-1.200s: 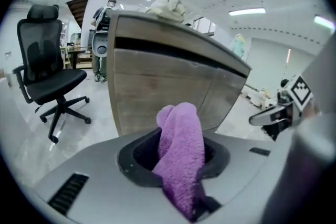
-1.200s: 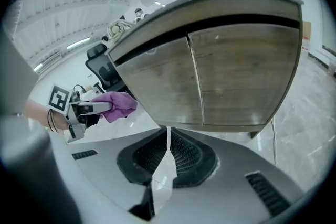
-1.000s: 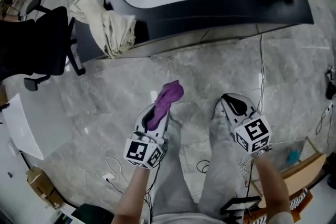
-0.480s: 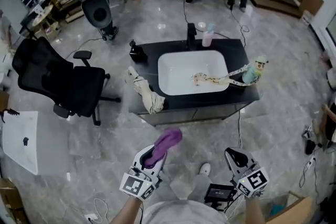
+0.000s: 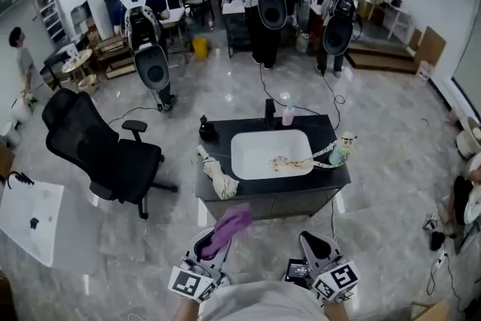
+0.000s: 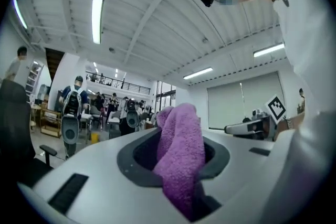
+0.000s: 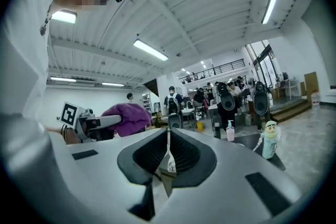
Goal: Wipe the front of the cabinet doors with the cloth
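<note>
The left claw (image 5: 214, 246) was clamped on the purple cloth (image 5: 230, 227), which stuck up and forward out of its jaws. The right claw (image 5: 311, 244) held nothing, its jaws pressed together. Both sat low by the person's body, apart from the cabinet doors (image 5: 279, 204) ahead. Above the doors lay a black counter (image 5: 244, 124) with a white sink (image 5: 252, 154). A cream rag (image 5: 220, 181) hung over the counter's front left edge. A black office chair (image 5: 101, 158) stood further left.
</note>
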`<control>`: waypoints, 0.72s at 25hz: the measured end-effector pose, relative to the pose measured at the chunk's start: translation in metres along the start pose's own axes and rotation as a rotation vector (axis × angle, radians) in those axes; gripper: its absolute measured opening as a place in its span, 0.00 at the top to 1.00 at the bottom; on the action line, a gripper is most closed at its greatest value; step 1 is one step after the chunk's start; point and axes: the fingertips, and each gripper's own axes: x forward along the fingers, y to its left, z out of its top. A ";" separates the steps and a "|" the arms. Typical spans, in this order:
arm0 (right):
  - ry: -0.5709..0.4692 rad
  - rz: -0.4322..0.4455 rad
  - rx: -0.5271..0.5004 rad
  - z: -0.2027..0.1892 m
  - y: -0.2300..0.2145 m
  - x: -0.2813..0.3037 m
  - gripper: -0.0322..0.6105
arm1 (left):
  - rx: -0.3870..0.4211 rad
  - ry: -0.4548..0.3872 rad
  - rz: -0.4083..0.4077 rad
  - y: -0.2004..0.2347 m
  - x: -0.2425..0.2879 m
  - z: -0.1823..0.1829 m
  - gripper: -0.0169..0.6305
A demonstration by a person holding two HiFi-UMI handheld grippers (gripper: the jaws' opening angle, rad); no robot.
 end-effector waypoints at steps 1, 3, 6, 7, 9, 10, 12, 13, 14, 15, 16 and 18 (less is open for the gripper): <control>-0.015 0.017 -0.003 0.006 0.005 0.007 0.89 | 0.003 -0.028 0.008 0.003 -0.002 0.012 0.80; -0.037 0.038 -0.019 0.018 0.013 0.017 0.89 | -0.030 -0.071 0.020 0.004 -0.007 0.026 0.80; -0.067 0.054 -0.027 0.028 0.023 0.021 0.89 | -0.080 -0.072 0.031 -0.003 -0.017 0.021 0.80; -0.068 0.056 -0.022 0.028 0.025 0.022 0.89 | -0.097 -0.063 0.034 -0.005 -0.021 0.015 0.80; -0.048 0.040 0.006 0.019 0.028 0.021 0.89 | -0.138 -0.042 0.039 -0.011 -0.027 0.002 0.80; -0.034 0.023 0.023 0.014 0.027 0.018 0.89 | -0.156 -0.034 0.040 -0.014 -0.031 -0.005 0.80; -0.021 -0.015 0.032 0.007 0.024 0.010 0.89 | -0.172 -0.027 0.031 -0.022 -0.035 -0.014 0.80; -0.025 -0.033 0.021 0.006 0.022 0.006 0.89 | -0.169 -0.029 0.024 -0.025 -0.035 -0.015 0.80; -0.032 -0.049 0.006 0.007 0.020 0.002 0.89 | -0.160 -0.033 0.016 -0.027 -0.035 -0.014 0.80; -0.040 -0.064 -0.009 0.009 0.019 -0.003 0.89 | -0.149 -0.038 0.010 -0.029 -0.034 -0.011 0.80; -0.048 -0.078 -0.020 0.010 0.018 -0.008 0.89 | -0.138 -0.045 0.004 -0.031 -0.032 -0.008 0.80; -0.066 -0.110 -0.026 0.012 0.014 -0.020 0.89 | -0.125 -0.061 -0.011 -0.035 -0.025 -0.001 0.80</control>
